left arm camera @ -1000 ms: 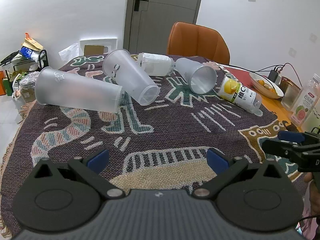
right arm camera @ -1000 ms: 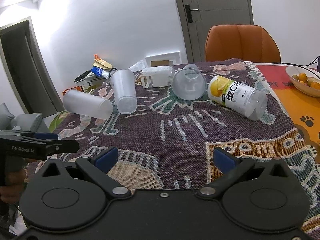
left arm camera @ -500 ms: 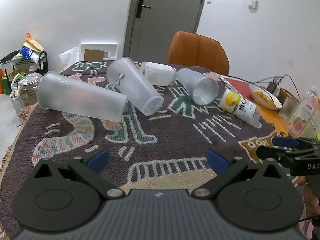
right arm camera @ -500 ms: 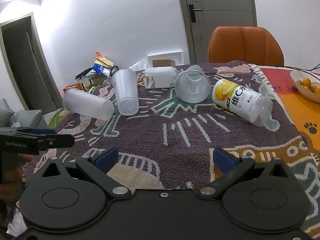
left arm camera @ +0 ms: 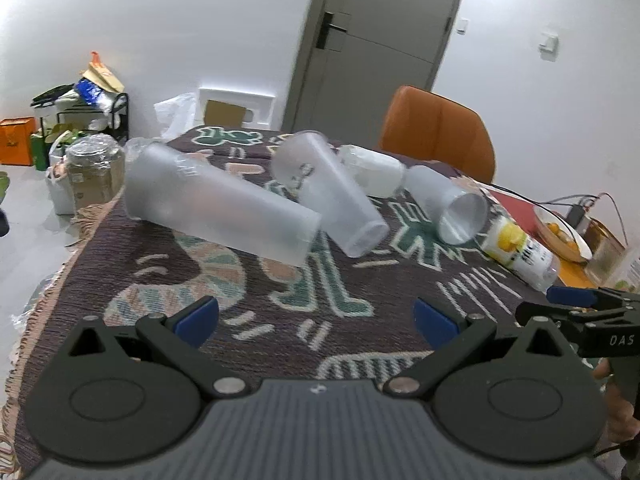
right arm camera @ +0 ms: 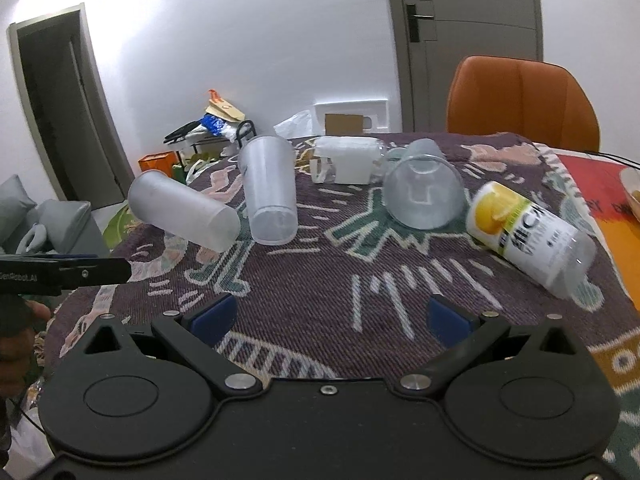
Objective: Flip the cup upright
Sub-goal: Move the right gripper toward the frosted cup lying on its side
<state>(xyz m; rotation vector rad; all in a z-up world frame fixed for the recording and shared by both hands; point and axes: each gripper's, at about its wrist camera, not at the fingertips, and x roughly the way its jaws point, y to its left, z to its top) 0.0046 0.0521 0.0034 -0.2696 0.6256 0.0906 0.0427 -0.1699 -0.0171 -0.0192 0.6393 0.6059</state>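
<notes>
Cups are lying on their sides on the patterned tablecloth (right arm camera: 320, 280).

The left gripper (left arm camera: 316, 316) and the right gripper (right arm camera: 332, 316) are both hovering wide open, holding nothing. A frosted cup (left arm camera: 216, 208) is lying near the cloth's left edge; a lemon bottle (right arm camera: 528, 236) with a blurred, unreadable label is lying toward the right edge.

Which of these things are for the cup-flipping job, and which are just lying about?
For the job: frosted cup, tall cup, clear cup, all on their sides; left gripper and right gripper, jaws open.

Lying about: lemon bottle, white jug, fruit bowl, orange chair.
</notes>
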